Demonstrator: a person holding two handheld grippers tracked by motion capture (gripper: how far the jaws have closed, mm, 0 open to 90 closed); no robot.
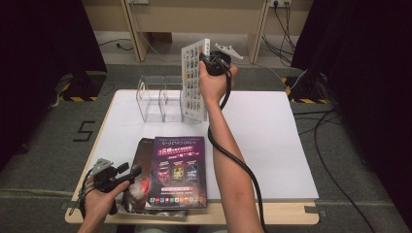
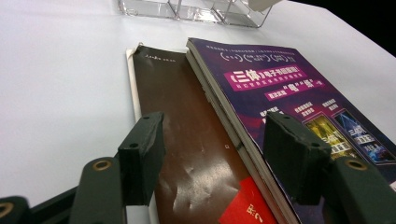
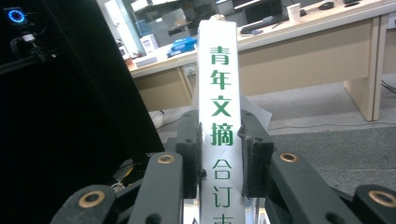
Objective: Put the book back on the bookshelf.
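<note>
Right claw (image 3: 219, 154): jaws clamped on the spine of a white book (image 1: 194, 80), held upright at the far side of the tabletop (image 1: 272, 141), its lower edge at the right end of a clear acrylic rack (image 1: 158, 99). Left claw (image 2: 212, 154): jaws standing open with nothing between them, poised at the near left corner over a brown book (image 2: 187, 154). A purple magazine (image 1: 177, 170) lies on the brown book, overlapping its right part.
</note>
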